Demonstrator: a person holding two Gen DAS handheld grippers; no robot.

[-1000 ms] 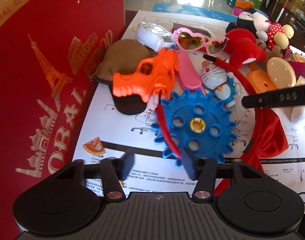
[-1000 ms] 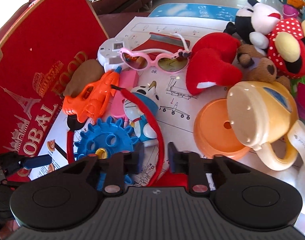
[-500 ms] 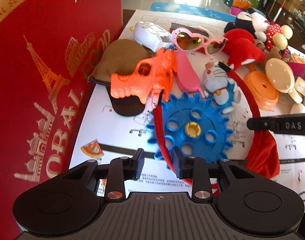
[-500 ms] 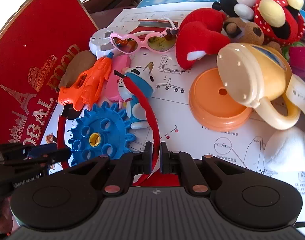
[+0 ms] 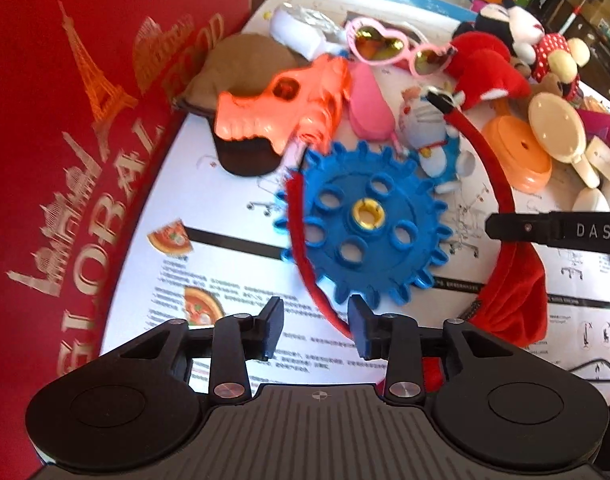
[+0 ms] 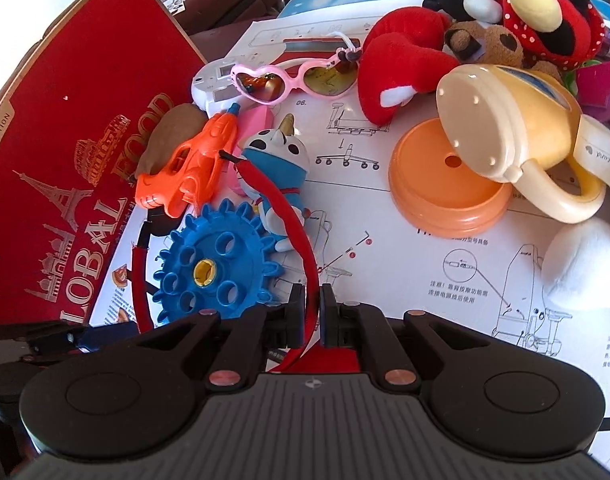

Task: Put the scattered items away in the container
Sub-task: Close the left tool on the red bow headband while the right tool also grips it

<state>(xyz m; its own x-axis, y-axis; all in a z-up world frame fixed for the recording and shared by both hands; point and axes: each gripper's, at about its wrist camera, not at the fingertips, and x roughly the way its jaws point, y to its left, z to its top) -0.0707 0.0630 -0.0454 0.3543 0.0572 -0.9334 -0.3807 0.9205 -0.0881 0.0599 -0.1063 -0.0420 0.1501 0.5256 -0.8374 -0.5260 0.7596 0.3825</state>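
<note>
A: How is the right gripper (image 6: 313, 316) set?

B: Its fingers are pressed together on the red headband (image 6: 293, 232), which is pinched near the band's lower curve. The band is seen arching up over the Doraemon figure (image 6: 279, 160), and its other leg is seen running down beside the blue gear (image 6: 215, 268).

A: And the left gripper (image 5: 315, 330)?

B: It is held apart, with nothing between its fingers. The headband's left leg and the gear's toothed edge are seen just ahead of it, above the printed instruction sheet (image 5: 233, 280).

A: Where is the container?

B: A red gift box (image 5: 77, 140), lettered in gold with an Eiffel Tower print, is stood along the left side of both views. An orange toy water gun (image 5: 289, 100) and a brown pouch (image 5: 241, 60) are laid against it.

A: What else is scattered?

B: Pink heart-shaped sunglasses (image 6: 297, 78) are found farther back, beside a red plush (image 6: 401, 64). An orange lid (image 6: 445, 184) is placed on the sheet, with a cream cup (image 6: 513, 120) tipped over it. A Minnie Mouse plush (image 6: 545, 12) is piled behind.
</note>
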